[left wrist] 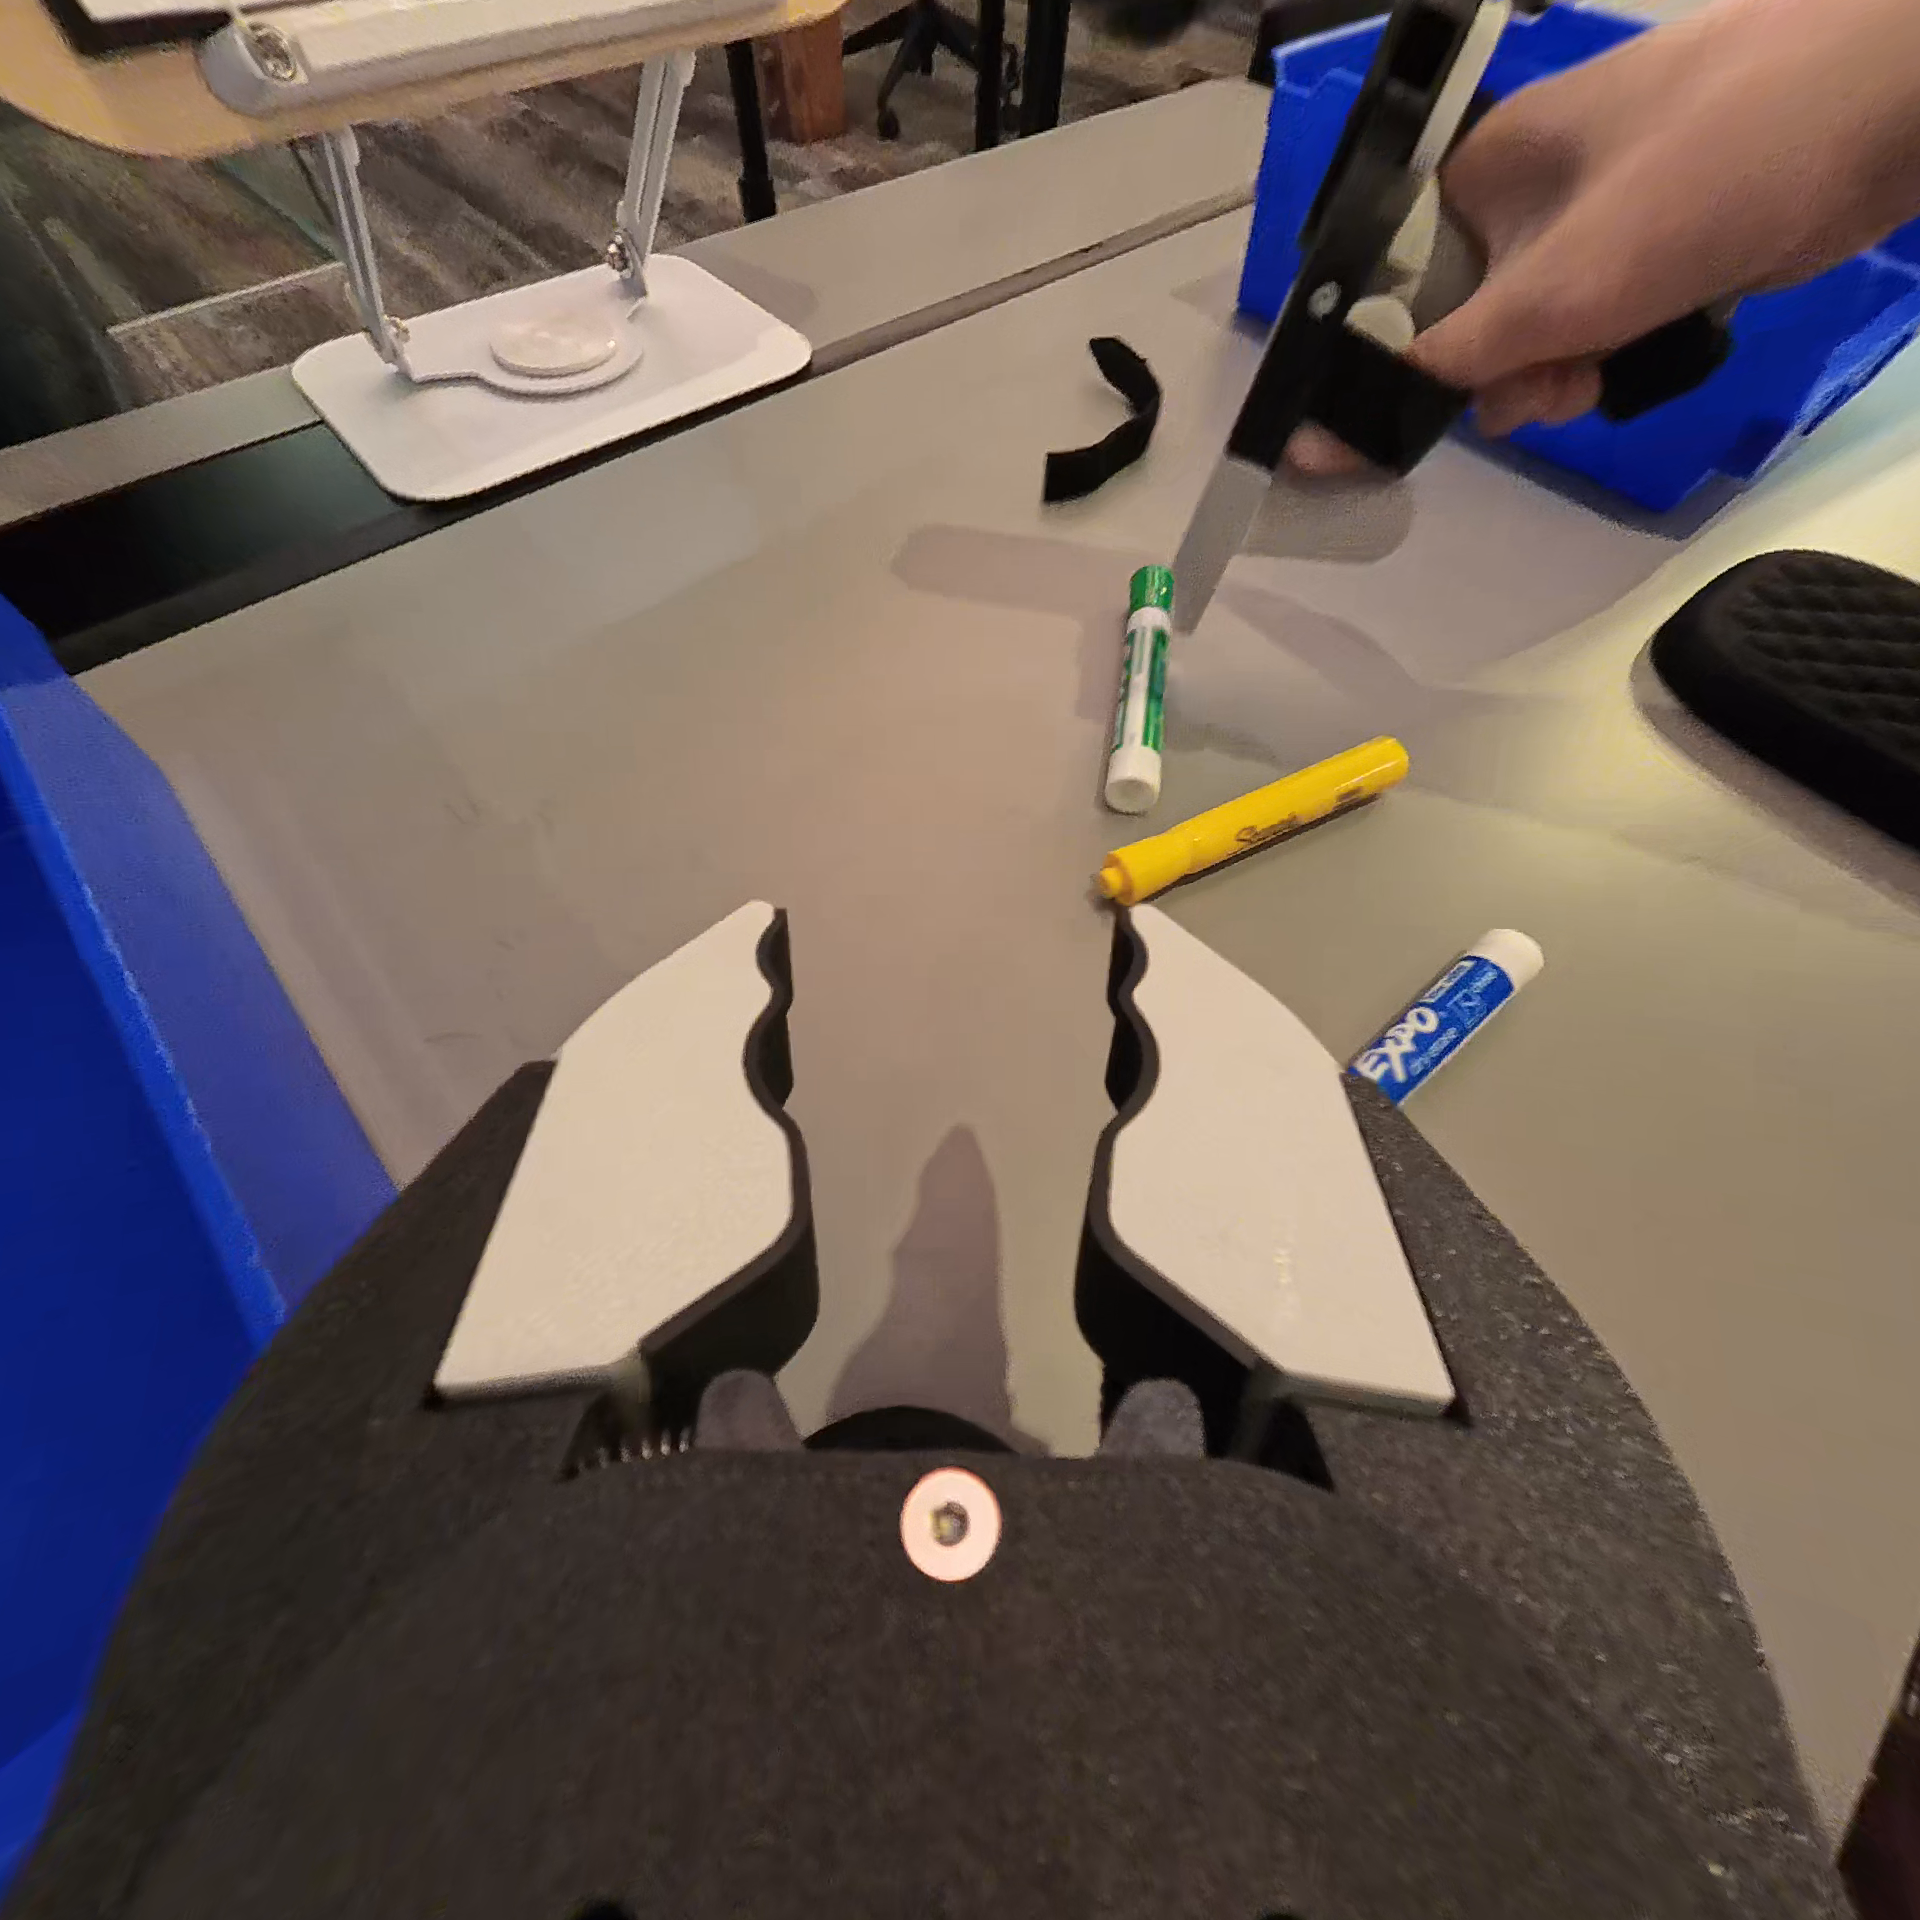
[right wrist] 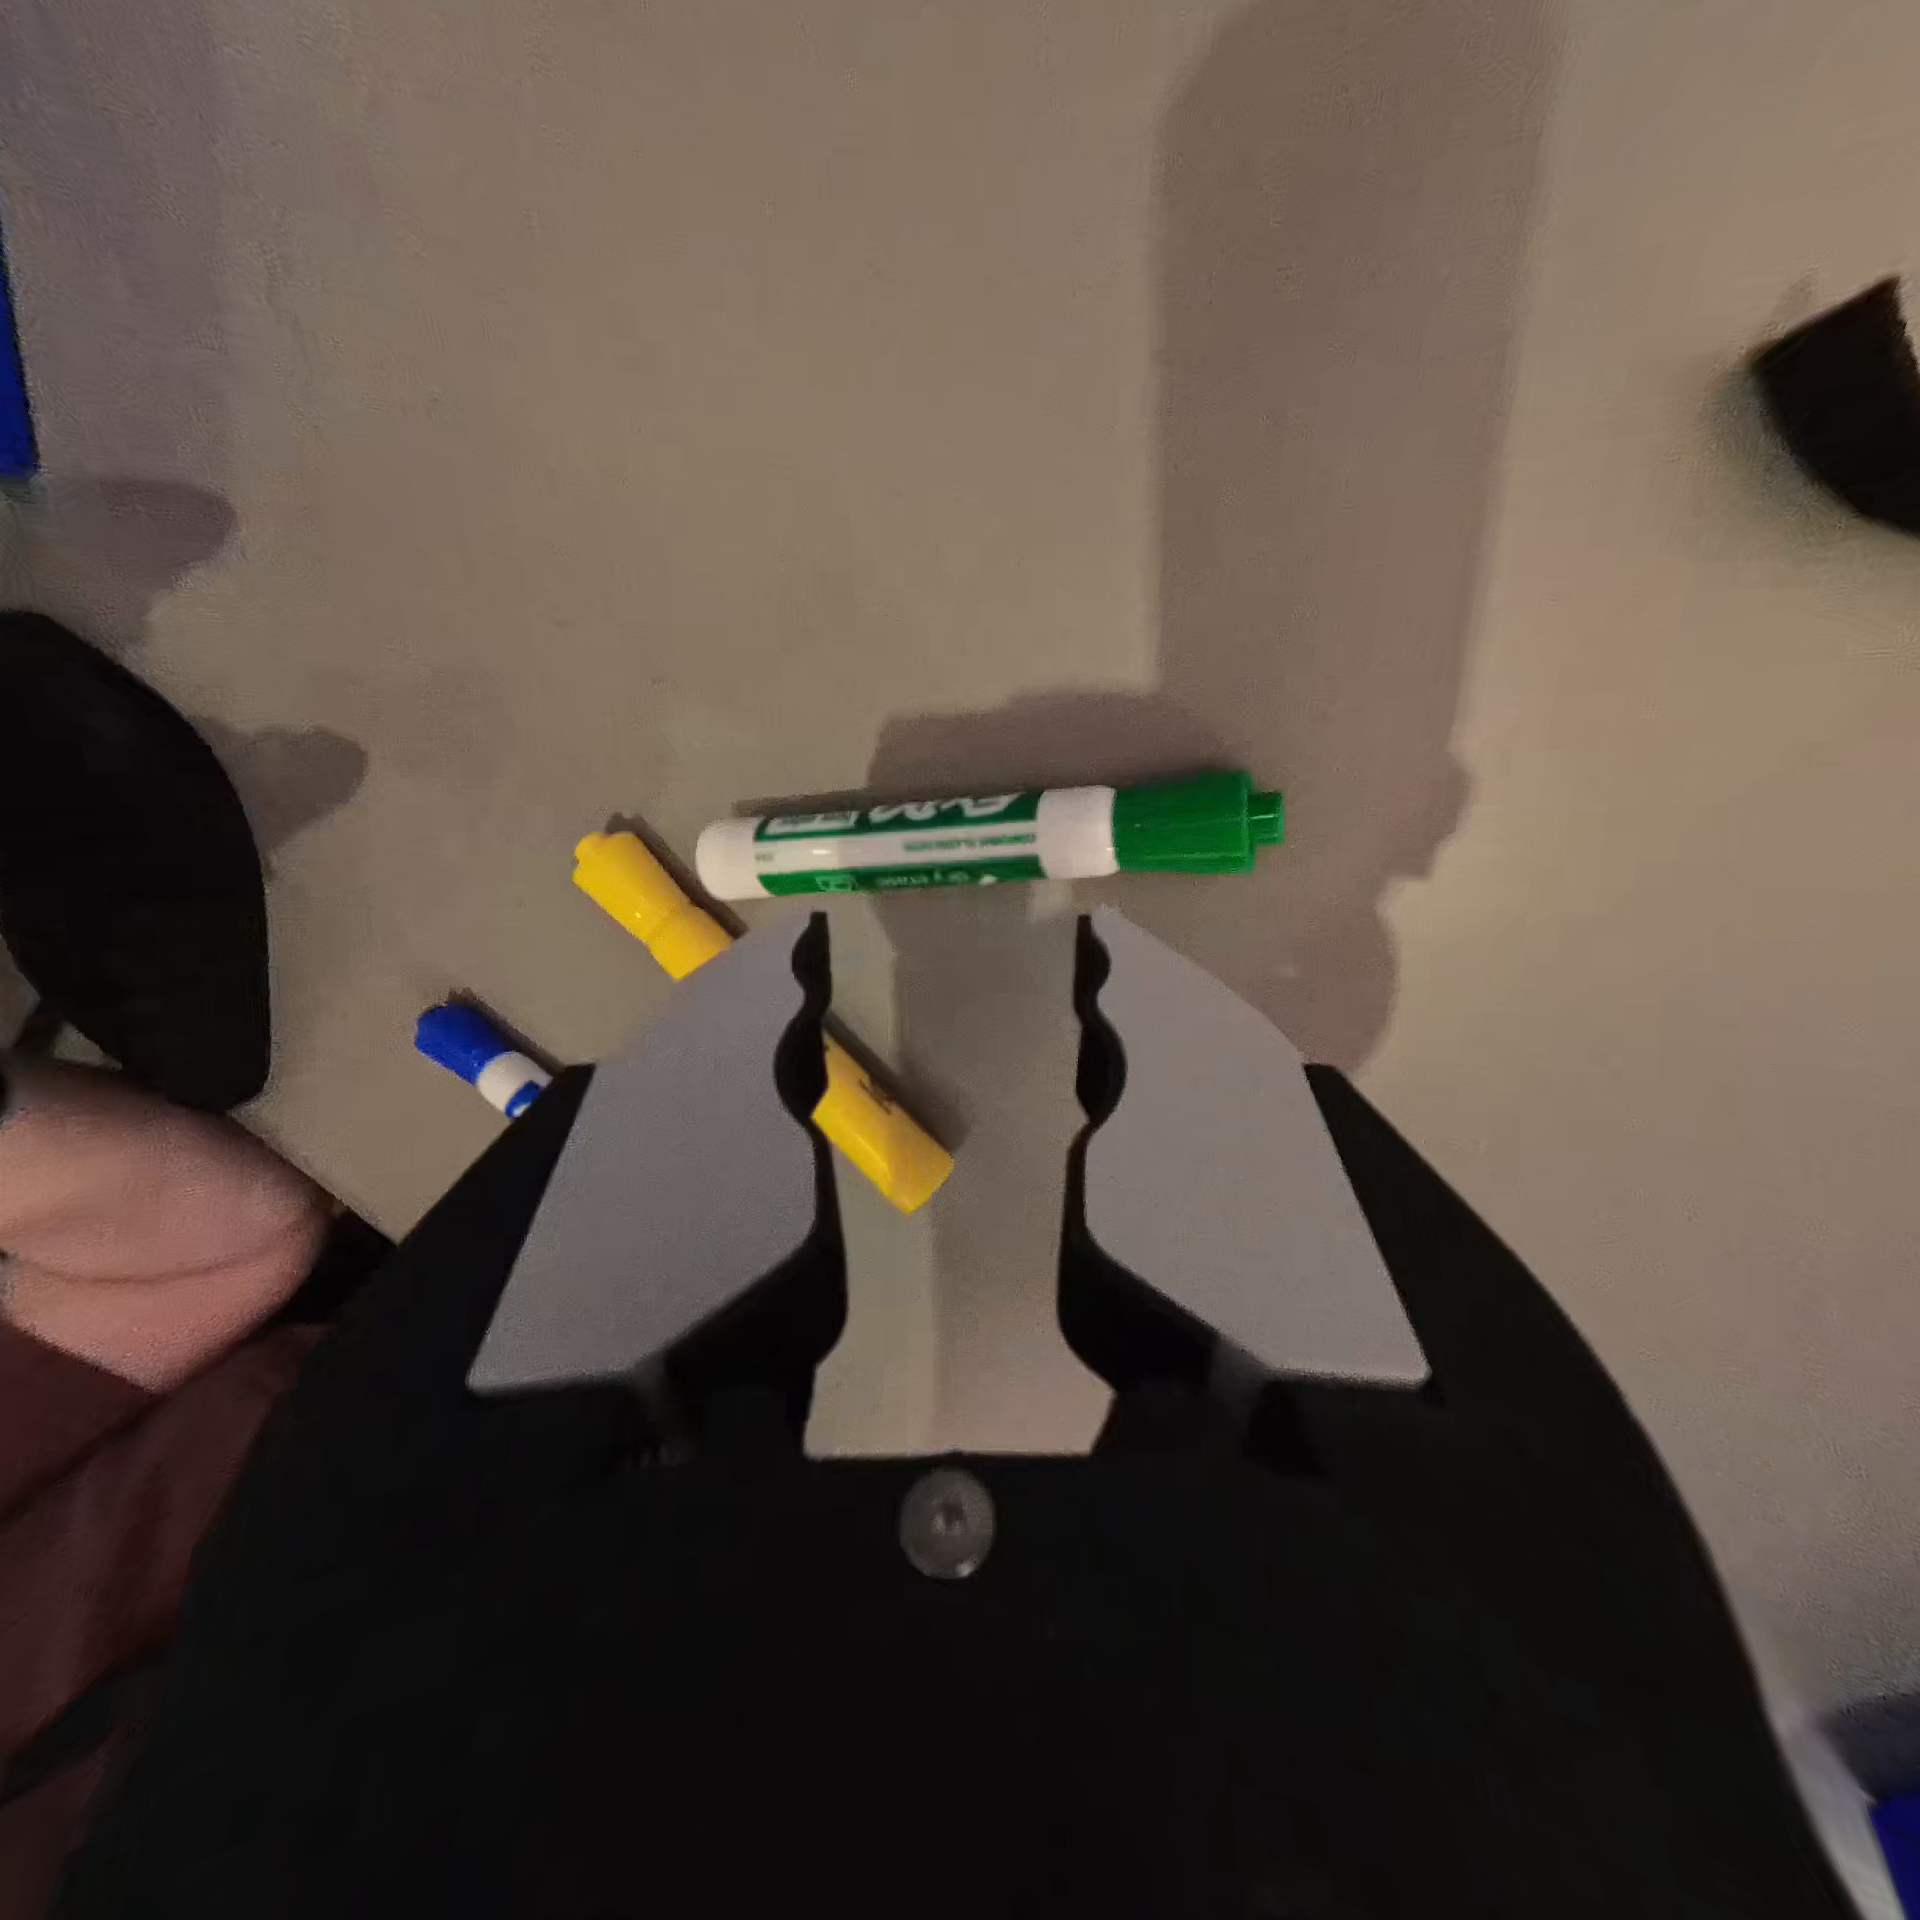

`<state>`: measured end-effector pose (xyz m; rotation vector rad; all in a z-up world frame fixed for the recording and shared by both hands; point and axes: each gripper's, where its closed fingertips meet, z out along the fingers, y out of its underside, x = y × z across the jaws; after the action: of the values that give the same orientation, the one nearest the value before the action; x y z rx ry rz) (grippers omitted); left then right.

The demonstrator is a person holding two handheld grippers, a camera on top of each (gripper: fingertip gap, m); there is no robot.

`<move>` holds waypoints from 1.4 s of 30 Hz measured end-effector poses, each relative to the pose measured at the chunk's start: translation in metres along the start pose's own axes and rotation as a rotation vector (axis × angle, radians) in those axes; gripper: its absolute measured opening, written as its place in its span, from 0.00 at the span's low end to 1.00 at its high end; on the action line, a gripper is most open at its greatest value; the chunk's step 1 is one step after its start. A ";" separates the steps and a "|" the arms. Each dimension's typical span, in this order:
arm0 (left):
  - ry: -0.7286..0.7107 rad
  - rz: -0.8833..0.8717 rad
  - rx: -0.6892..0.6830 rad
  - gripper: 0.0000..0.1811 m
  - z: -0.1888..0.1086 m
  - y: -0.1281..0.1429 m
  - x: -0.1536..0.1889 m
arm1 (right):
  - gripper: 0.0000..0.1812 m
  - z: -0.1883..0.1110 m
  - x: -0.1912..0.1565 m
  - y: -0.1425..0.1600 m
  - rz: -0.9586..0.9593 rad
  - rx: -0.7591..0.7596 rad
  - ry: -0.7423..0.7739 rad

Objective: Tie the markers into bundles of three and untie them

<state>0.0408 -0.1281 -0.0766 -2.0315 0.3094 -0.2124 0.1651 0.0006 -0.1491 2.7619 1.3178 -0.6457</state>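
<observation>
Three markers lie loose on the grey table: a green one (left wrist: 1140, 686) (right wrist: 987, 836), a yellow one (left wrist: 1257, 819) (right wrist: 665, 914) and a blue one (left wrist: 1449, 1013) (right wrist: 478, 1055), partly hidden behind a finger in both views. A black strap (left wrist: 1112, 421) lies curled beyond them. My left gripper (left wrist: 951, 914) is open and empty, just left of the yellow marker's tip. My right gripper (right wrist: 948, 925) is open and empty, hovering just short of the green marker; in the left wrist view it (left wrist: 1205, 582) points down beside the green cap.
A blue bin (left wrist: 1766, 343) stands at the far right and another (left wrist: 94, 1039) at the left. A white stand (left wrist: 551, 384) sits at the back left. A black padded rest (left wrist: 1808, 675) lies at the right edge. A hand (left wrist: 1662, 208) holds the right gripper.
</observation>
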 end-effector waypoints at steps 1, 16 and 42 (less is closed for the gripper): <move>0.014 0.001 0.011 0.32 0.000 -0.002 0.003 | 0.26 0.003 0.000 0.001 0.039 0.013 0.008; 0.106 0.015 0.044 0.31 -0.012 0.008 0.024 | 0.17 0.035 -0.025 -0.020 -0.530 -0.130 0.055; 0.063 0.036 -0.030 0.31 -0.018 0.029 0.018 | 0.30 0.045 -0.047 0.040 -1.140 -0.132 0.104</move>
<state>0.0486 -0.1617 -0.0936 -2.0499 0.3906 -0.2513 0.1525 -0.0686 -0.1797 1.7228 2.7735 -0.3532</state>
